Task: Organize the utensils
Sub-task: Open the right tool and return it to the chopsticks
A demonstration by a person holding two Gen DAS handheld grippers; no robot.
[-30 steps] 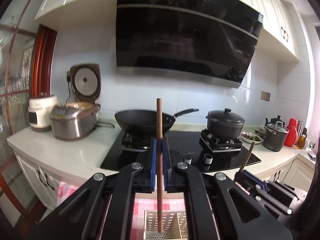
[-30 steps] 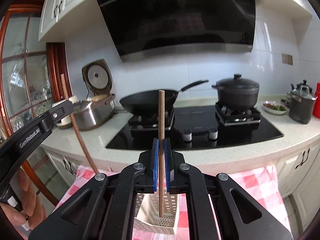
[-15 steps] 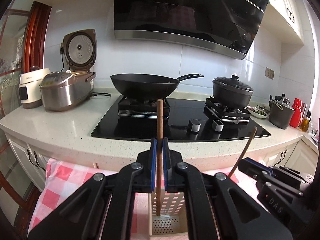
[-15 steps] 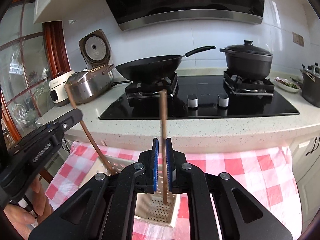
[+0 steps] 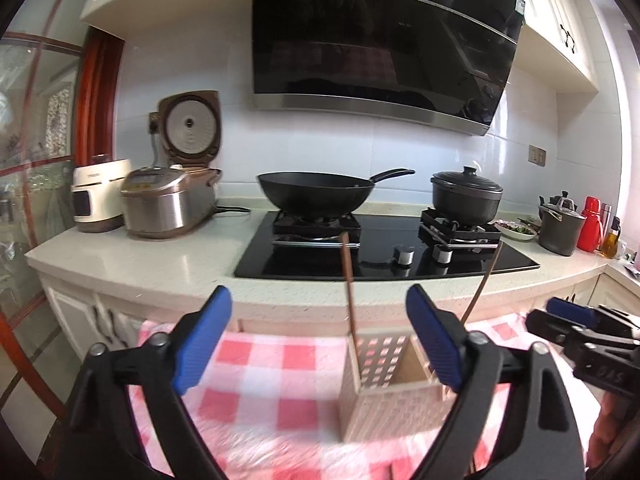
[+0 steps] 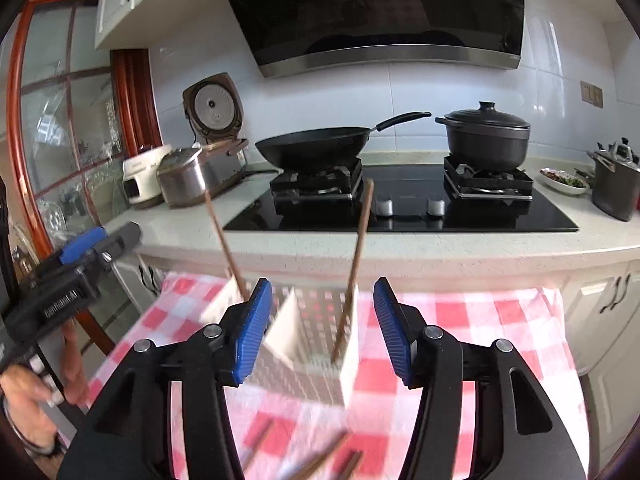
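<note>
- Your table wears a red-checked cloth [image 6: 472, 320].
- On it stands the white holder [image 6: 304, 364].
- Loose chopsticks [image 6: 320, 464] lie on it near you.

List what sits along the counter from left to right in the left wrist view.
White appliance → open rice cooker → black wok → lidded black pot → small dish of greens → grey lidded pot → red flask.
</note>
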